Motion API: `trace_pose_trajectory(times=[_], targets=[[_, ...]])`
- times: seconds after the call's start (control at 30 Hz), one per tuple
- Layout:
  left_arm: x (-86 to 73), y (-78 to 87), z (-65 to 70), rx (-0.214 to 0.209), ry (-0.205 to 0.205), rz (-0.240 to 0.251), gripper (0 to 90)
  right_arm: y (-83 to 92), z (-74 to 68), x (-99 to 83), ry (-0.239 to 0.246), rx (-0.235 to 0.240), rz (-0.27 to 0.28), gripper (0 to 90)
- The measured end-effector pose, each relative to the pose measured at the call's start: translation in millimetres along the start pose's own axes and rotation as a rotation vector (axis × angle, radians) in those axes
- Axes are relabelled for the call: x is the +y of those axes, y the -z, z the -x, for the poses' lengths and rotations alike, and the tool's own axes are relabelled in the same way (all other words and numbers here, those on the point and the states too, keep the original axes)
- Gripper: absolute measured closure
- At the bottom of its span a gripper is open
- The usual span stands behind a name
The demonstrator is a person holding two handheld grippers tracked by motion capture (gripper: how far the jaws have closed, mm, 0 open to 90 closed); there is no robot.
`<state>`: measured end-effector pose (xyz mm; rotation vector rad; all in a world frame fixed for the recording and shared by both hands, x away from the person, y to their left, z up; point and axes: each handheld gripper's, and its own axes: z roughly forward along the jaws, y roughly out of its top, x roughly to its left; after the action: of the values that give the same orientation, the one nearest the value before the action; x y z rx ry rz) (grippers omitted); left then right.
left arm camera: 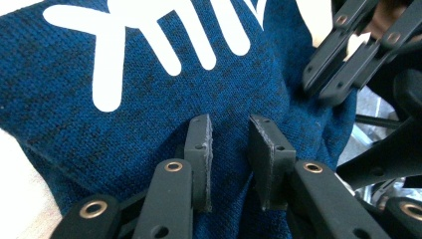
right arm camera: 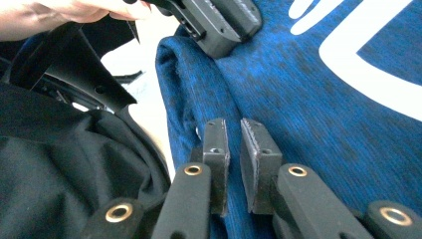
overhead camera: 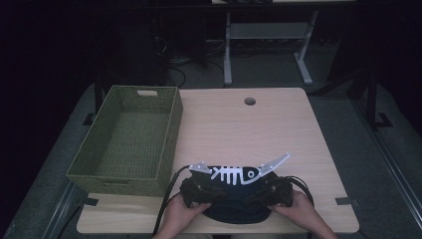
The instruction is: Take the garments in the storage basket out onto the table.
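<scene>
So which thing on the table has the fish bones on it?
Start at the light wooden table and look at its near edge, right of the green woven basket. Lying there is a dark blue knitted garment. Nothing else on the table carries its white fish-skeleton print.

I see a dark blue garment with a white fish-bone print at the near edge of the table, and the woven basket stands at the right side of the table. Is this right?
Not quite. The high view shows the woven basket at the left side of the table, not the right. The rest holds: the dark blue garment with its white fish-bone print lies at the near edge.
</scene>
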<state>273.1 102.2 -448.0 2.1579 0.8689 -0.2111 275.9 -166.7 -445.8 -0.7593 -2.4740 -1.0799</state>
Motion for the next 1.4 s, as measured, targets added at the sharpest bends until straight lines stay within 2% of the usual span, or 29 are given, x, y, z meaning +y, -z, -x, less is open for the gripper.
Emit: trace_pose_trajectory(times=[0.1,0.2,0.3,0.47,0.63,0.8,1.03,1.27,1.37,1.4], targets=[[-0.9,-0.8,-1.1,-0.001,0.002,0.002,71.3,4.6,1.8,-10.4,-0.011,-0.012,0.008,81.1],[-1.0,-1.8,-1.6,0.0,-0.003,0.0,71.9,-1.6,4.4,-21.3,-0.02,-0.032,-0.017,82.3],[0.7,-0.5,0.7,0.005,-0.007,0.011,70.3,-4.1,5.2,-24.3,-0.026,-0.029,-0.004,82.5],[7.5,4.8,7.5,-0.001,-0.029,0.046,67.9,-1.0,0.2,-17.6,0.0,-0.029,0.009,81.5],[8.9,2.1,9.3,-0.017,-0.033,0.056,67.9,1.3,-3.8,-0.7,0.018,-0.039,0.062,80.9],[7.1,-2.2,12.4,-0.038,-0.046,0.051,68.0,-11.7,-5.2,7.0,0.041,-0.042,0.021,81.6],[-3.2,-8.7,10.3,-0.022,-0.045,0.024,67.5,-20.8,-3.8,1.8,0.045,-0.055,-0.033,83.5],[-5.9,-11.5,9.9,-0.001,-0.039,0.021,68.0,-23.2,-4.7,0.0,0.041,-0.068,-0.042,84.9],[-5.2,-11.8,9.3,0.003,-0.045,0.016,68.6,-17.6,-6.2,4.9,0.037,-0.076,-0.007,82.8],[-5.0,-12.0,9.4,0.005,-0.044,0.016,69.0,-13.1,-6.5,10.8,0.033,-0.091,0.03,82.7]])
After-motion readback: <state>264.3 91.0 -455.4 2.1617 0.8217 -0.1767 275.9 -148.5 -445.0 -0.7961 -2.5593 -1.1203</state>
